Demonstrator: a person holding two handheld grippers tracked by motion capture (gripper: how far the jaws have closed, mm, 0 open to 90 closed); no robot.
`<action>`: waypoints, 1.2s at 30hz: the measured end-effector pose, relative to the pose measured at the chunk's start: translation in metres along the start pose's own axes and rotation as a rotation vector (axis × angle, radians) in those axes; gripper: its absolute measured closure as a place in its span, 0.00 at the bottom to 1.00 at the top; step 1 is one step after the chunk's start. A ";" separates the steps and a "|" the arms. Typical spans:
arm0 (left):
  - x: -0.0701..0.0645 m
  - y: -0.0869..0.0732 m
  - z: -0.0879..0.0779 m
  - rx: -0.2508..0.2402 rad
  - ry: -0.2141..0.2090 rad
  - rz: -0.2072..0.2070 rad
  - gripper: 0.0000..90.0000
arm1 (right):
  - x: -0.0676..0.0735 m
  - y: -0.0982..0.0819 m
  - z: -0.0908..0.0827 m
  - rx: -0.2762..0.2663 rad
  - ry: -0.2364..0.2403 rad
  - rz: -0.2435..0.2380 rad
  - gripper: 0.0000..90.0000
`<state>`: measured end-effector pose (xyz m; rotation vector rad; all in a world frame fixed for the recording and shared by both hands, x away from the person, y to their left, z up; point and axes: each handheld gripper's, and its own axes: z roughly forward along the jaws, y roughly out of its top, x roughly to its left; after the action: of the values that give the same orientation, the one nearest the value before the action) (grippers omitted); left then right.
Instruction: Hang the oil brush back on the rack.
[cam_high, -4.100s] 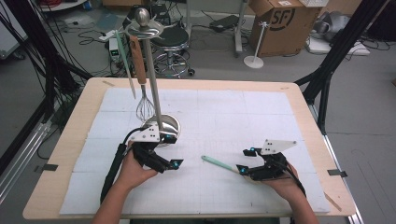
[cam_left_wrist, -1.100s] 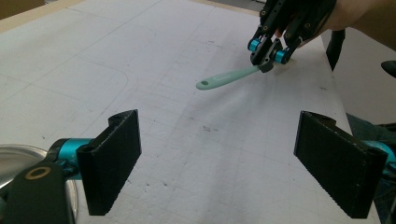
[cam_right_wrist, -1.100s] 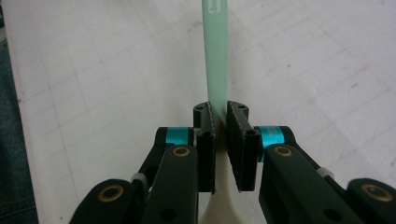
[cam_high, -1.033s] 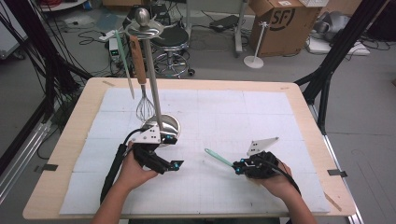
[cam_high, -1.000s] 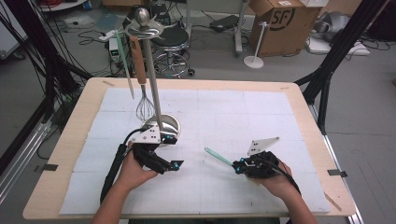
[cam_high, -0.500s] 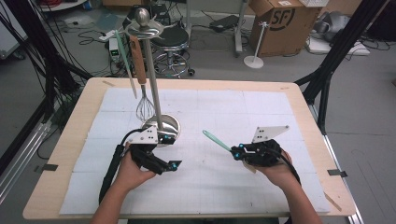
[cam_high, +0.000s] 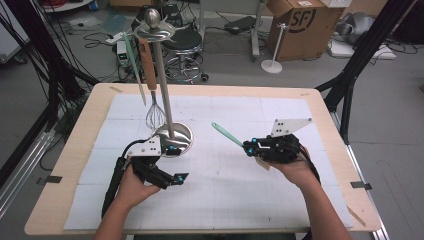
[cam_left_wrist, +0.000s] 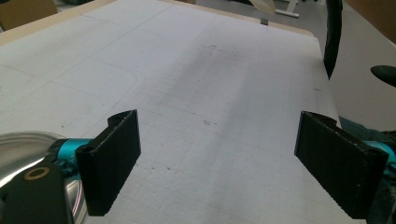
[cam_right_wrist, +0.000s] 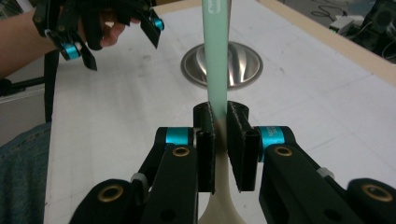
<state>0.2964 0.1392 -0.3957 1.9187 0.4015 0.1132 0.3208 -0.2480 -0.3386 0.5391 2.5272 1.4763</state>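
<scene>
- While the table with its white gridded mat carries the whole job, the work in hand looks like hanging a utensil on the stand, which rises from a round steel base at the mat's left-middle.
- A whisk and a pale green utensil already hang from the stand's top; they crowd the near hooks, so a free one must be picked.
- The right gripper holds its jaws pressed together on the green spatula, pinching it where the handle meets the cream blade, clear of the mat and right of the stand, handle aimed toward the base.
- The next move likely calls for raising the handle's end to a hook.
- The left gripper rests near the base, jaws spread with nothing between them.
</scene>
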 end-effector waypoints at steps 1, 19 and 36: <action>0.000 0.000 -0.001 0.000 0.000 0.000 0.17 | -0.001 0.004 0.000 -0.008 -0.002 -0.008 0.92; 0.000 0.000 -0.006 -0.016 0.003 -0.005 0.17 | -0.013 0.056 0.000 -0.107 0.048 -0.063 0.92; 0.002 -0.001 -0.006 -0.014 0.004 -0.005 0.17 | -0.019 0.104 -0.005 -0.218 0.068 -0.130 0.92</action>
<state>0.2962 0.1450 -0.3943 1.9037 0.4067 0.1161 0.3599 -0.2126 -0.2465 0.2895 2.3579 1.7175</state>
